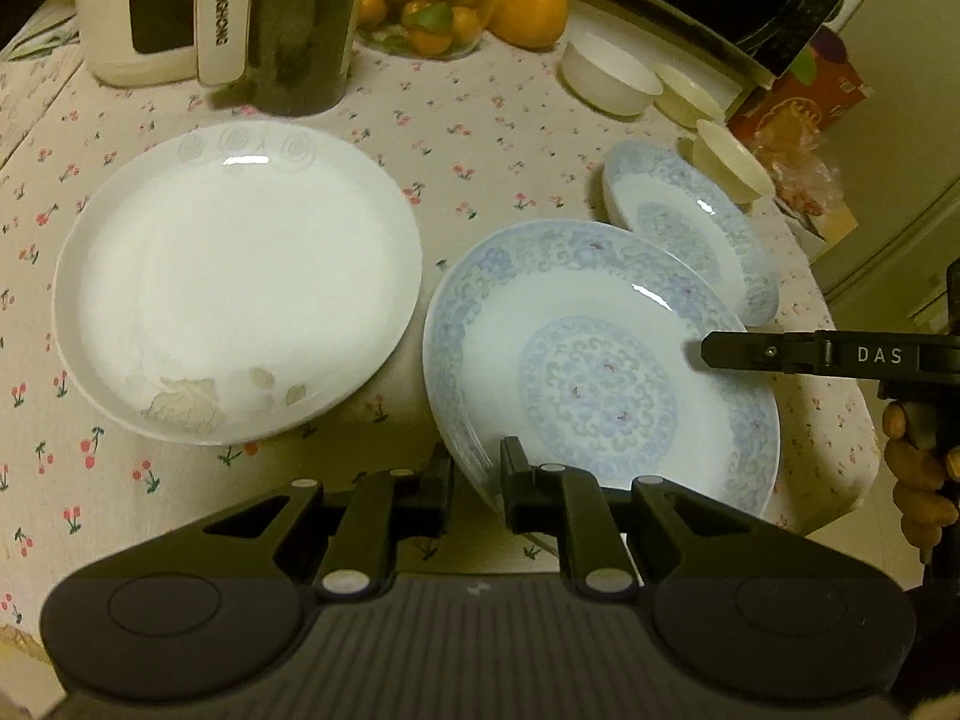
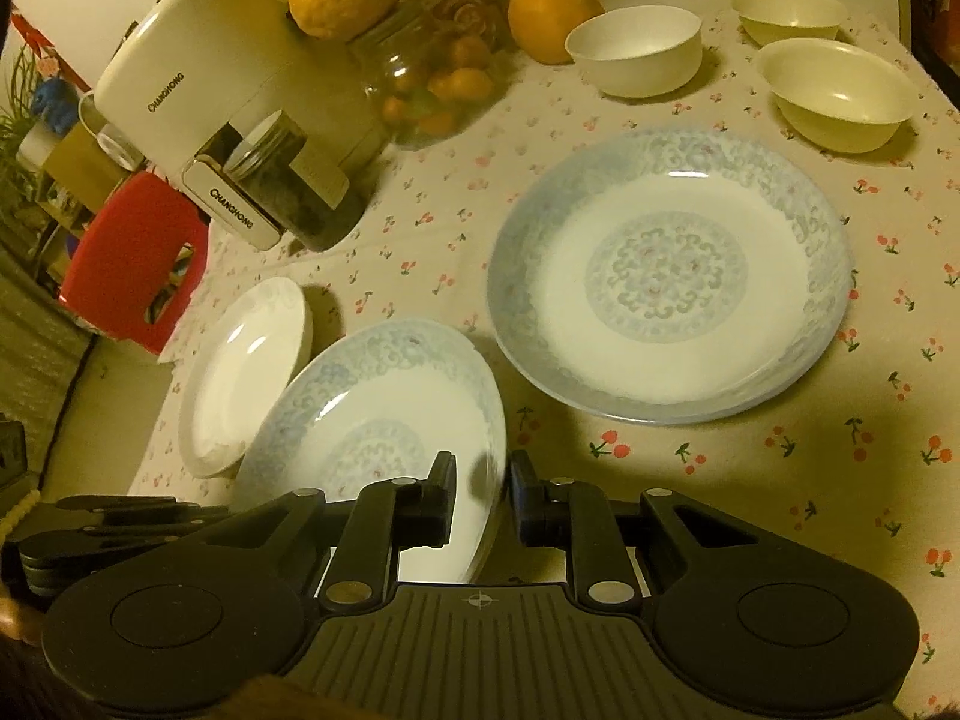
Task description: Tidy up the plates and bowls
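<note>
A blue-patterned plate (image 1: 600, 384) (image 2: 372, 420) sits tilted near the front of the flowered tablecloth. My left gripper (image 1: 477, 462) is shut on its near rim, one finger on each side. My right gripper (image 2: 483, 471) is shut on the opposite rim; in the left wrist view the right gripper (image 1: 711, 351) reaches in from the right, with a hand below it. The left gripper (image 2: 180, 516) shows at the lower left of the right wrist view. A second blue plate (image 1: 690, 228) (image 2: 672, 276) lies flat, and a white plate (image 1: 234, 282) (image 2: 240, 372) rests beside the held one.
A white bowl (image 2: 636, 51) and two cream bowls (image 2: 789, 12) (image 2: 837, 93) stand at the back. A white appliance (image 2: 198, 78), a dark jar (image 2: 300, 192), a jar of small oranges (image 2: 432, 90) and an orange (image 2: 549, 15) crowd the far side. A red stool (image 2: 132, 258) stands off the table's edge.
</note>
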Motion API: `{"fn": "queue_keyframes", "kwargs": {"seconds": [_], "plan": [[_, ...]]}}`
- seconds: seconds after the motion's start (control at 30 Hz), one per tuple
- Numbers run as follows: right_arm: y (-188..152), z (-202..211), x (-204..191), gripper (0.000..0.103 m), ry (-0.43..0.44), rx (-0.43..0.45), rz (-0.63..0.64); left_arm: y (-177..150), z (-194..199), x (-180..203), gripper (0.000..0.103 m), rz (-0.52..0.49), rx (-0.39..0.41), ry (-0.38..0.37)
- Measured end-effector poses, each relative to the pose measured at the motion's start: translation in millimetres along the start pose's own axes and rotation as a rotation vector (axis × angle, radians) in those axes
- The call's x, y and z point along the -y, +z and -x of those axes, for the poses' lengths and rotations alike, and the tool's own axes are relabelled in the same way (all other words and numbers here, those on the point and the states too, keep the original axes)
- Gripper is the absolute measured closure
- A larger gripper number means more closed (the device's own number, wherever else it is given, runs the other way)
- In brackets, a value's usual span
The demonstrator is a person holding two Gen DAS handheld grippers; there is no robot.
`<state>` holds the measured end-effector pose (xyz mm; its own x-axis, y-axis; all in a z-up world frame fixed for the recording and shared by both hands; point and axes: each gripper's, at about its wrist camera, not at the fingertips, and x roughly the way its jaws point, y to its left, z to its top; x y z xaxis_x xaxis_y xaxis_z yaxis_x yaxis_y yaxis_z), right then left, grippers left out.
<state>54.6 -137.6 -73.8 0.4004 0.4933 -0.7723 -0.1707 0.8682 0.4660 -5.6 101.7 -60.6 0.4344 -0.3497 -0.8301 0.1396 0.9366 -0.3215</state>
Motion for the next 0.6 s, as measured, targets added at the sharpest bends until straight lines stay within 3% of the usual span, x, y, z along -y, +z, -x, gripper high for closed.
{"fn": "queue_keyframes", "kwargs": {"seconds": [0.6], "plan": [[14.4,30.4,22.4,0.084,0.002,0.088,-0.07,27.6,7.3,31.4,0.089,-0.039,0.128,-0.02]]}}
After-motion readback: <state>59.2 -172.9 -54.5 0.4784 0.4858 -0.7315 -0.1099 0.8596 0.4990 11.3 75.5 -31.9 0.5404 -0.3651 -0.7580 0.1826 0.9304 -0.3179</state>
